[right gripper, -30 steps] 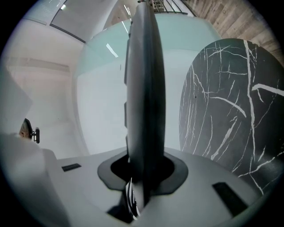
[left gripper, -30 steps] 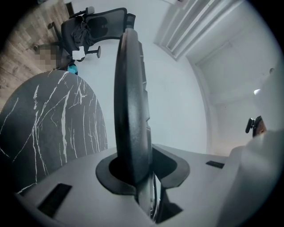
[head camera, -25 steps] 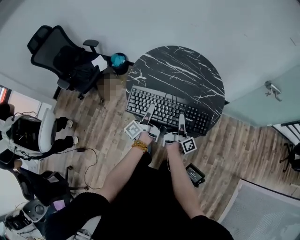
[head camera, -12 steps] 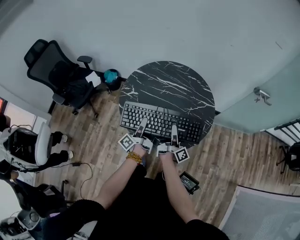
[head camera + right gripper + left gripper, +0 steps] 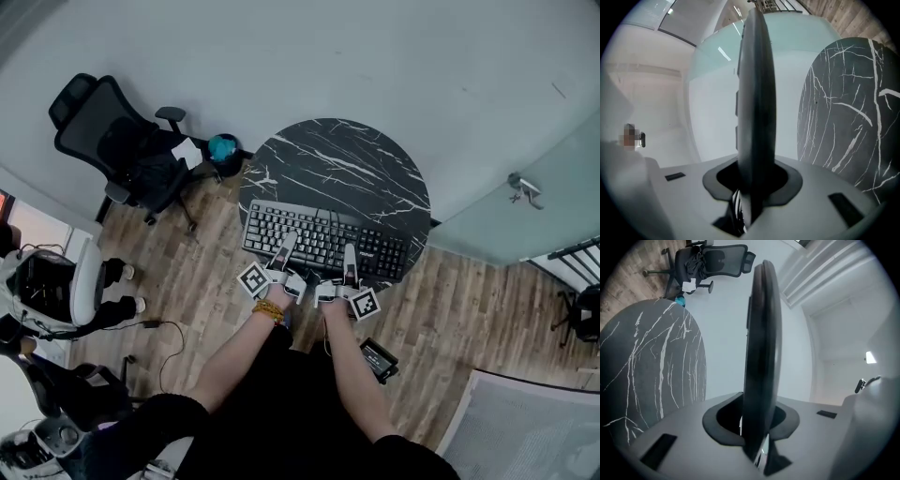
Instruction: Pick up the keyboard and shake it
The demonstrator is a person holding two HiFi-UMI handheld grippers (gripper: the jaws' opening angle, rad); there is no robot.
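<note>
Head view: a black keyboard (image 5: pixel 323 241) is shown lying across the near edge of a round black table (image 5: pixel 347 159) veined in white, at the table's 6 o'clock. Its near long edge is gripped by two hand-held grippers, each carried on a bare forearm. The left gripper (image 5: pixel 286 242) is clamped on the keyboard at about its 7 o'clock, and its jaws have just been closing on the board. The right gripper (image 5: pixel 349 248) is clamped on it at about 5 o'clock.

In the left gripper view the keyboard is seen edge-on as a dark slab pinched between the jaws. The tabletop is seen at 9 o'clock, with pale wall showing between slab and table. In the right gripper view the same slab is held between the jaws, with the tabletop at 3 o'clock.

A black office chair (image 5: pixel 112 141) is placed at the table's 10 o'clock on a wood-plank floor (image 5: pixel 216 281). A small teal object (image 5: pixel 223 147) is seen between chair and table
</note>
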